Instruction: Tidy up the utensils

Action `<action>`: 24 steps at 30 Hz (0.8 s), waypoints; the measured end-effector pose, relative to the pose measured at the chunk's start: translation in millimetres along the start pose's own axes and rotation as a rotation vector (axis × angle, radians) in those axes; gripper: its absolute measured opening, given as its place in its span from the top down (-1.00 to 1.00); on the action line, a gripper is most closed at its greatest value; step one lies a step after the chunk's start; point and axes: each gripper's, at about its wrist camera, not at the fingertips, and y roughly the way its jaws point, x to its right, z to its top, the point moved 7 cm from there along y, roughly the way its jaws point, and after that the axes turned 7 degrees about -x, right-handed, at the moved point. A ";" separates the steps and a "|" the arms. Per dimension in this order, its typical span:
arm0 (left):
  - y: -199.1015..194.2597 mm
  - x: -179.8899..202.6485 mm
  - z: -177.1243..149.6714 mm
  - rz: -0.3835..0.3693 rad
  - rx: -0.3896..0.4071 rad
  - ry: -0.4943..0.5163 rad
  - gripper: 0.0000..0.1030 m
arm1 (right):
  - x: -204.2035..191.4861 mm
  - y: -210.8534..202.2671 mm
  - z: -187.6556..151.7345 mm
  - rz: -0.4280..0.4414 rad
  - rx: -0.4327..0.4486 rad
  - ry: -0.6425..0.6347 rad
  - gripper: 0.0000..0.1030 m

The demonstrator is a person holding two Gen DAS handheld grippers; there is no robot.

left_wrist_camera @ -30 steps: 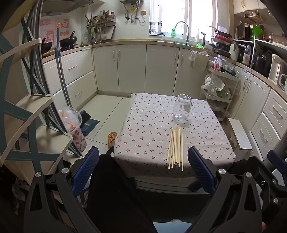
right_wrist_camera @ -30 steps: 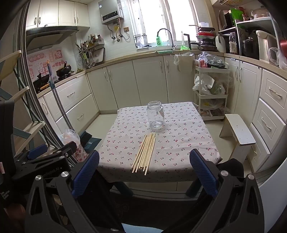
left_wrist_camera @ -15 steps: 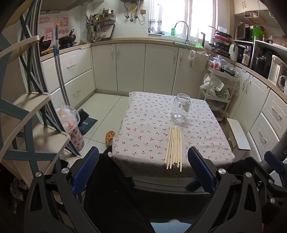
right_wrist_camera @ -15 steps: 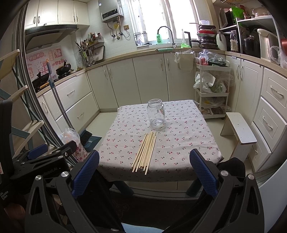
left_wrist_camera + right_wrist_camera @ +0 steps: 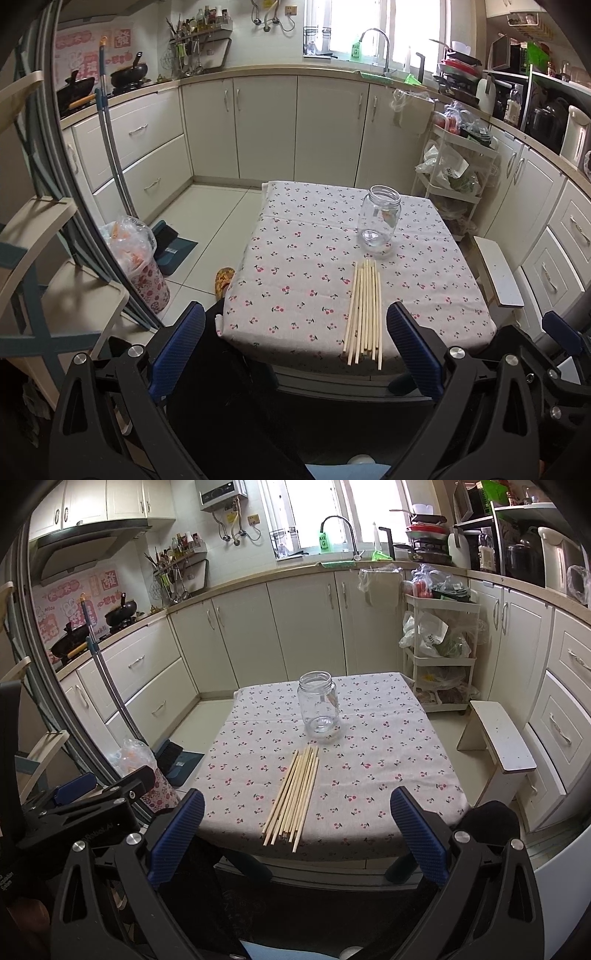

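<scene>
Little writing can be read: the green bottle (image 5: 323,540) on the window sill carries a label that looks like "AXE", the left gripper's black body, seen from the right wrist view, shows pale lettering too small and cut off to make out, and the pink stickers (image 5: 74,602) on the wall behind the stove bear Chinese characters that are too blurred to read. One table (image 5: 295,295), covered by a cloth printed with cherries, stands in the middle of the kitchen. On it lies a bundle of chopsticks (image 5: 364,310), pale wood, side by side and roughly parallel; about ten can be counted, though overlaps near the table's front edge make the count uncertain. One empty glass jar (image 5: 379,219) stands upright without a lid, just beyond the sticks' far ends. The left gripper (image 5: 295,354) hangs in front of the table's near edge with its two blue fingers (image 5: 177,354) spread wide, holding nothing. The right gripper (image 5: 295,834) is likewise spread wide and empty, also short of the table, with the sticks lying between its fingers in view. One white stool (image 5: 498,738) stands to the table's right.
</scene>
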 end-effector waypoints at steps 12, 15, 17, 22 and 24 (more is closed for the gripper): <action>18.8 -0.8 12.7 0.007 -0.027 -0.028 -0.85 | 1.5 15.5 9.6 -0.001 -0.018 0.001 -0.89; 19.4 0.6 16.0 0.009 -0.021 -0.021 -0.85 | 2.3 15.3 11.4 0.000 -0.018 0.001 -0.89; 19.6 0.5 18.2 0.004 -0.017 -0.019 -0.85 | 1.0 16.4 13.5 0.003 -0.020 -0.001 -0.89; 24.6 1.8 24.5 -0.008 -0.013 -0.017 -0.85 | 1.6 23.6 21.7 0.007 -0.022 -0.001 -0.89; 29.7 1.1 26.5 -0.013 -0.018 -0.021 -0.85 | 2.2 31.3 23.7 0.012 -0.030 0.000 -0.89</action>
